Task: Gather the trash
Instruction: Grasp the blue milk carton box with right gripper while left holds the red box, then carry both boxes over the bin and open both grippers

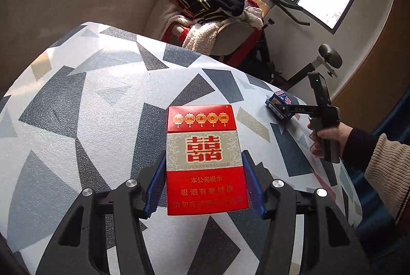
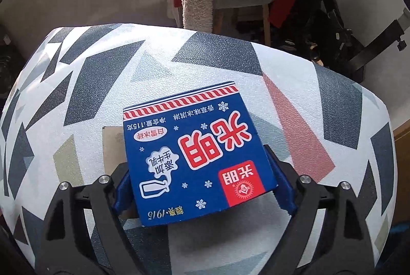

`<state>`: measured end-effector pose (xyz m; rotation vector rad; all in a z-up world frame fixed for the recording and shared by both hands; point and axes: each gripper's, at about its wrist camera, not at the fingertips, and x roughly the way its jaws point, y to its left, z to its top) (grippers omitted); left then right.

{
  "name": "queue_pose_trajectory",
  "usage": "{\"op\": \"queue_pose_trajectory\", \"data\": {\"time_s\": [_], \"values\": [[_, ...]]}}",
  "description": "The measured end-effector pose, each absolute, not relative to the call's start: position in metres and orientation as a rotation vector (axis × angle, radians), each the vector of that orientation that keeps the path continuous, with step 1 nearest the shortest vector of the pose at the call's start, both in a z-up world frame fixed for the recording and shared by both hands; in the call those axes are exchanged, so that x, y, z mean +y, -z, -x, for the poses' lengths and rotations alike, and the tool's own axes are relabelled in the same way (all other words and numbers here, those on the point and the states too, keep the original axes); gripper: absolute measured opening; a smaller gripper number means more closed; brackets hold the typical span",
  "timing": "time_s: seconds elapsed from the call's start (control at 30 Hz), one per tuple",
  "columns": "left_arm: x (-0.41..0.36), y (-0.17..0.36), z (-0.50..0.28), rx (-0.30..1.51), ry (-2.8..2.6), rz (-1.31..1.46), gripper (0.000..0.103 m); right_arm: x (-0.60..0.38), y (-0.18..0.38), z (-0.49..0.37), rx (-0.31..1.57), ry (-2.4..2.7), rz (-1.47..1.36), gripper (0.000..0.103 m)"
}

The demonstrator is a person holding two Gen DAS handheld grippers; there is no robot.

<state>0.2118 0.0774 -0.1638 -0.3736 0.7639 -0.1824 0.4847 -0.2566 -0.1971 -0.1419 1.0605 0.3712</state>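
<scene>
A red and white cigarette pack (image 1: 205,159) with Chinese print sits between the blue pads of my left gripper (image 1: 203,180), which is shut on its two sides just above the patterned table (image 1: 89,108). A blue ice cream box (image 2: 194,152) with white and red Chinese print sits between the blue pads of my right gripper (image 2: 197,180), which is shut on it. In the left wrist view the right gripper (image 1: 284,108) and the blue box (image 1: 278,103) show at the table's right edge, held by a hand in a beige sleeve.
The table carries a white cloth with grey, black and pink shapes (image 2: 294,134). Behind it stands a chair (image 1: 223,26) piled with clothes and towels. An exercise machine (image 1: 307,62) stands by the window at the right.
</scene>
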Motion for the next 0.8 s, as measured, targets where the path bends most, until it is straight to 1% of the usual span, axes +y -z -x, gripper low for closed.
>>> {"op": "queue_pose_trajectory", "data": {"time_s": [0.13,0.27,0.57,0.8], "values": [[0.075,0.166,-0.195,0.782,0.177,0.359,0.055,-0.257,0.18,-0.451,0.998,-0.362,0.082,0.084],[0.067,0.168,-0.18,0.801,0.186,0.356,0.055,-0.255,0.166,-0.394,0.942,-0.36,0.048,0.084],[0.029,0.157,-0.133,0.83,0.26,0.29,0.055,-0.242,0.153,-0.244,0.891,-0.396,-0.016,0.084],[0.008,0.154,-0.082,0.853,0.284,0.227,0.055,-0.246,0.141,-0.156,0.86,-0.411,-0.115,0.084]]}}
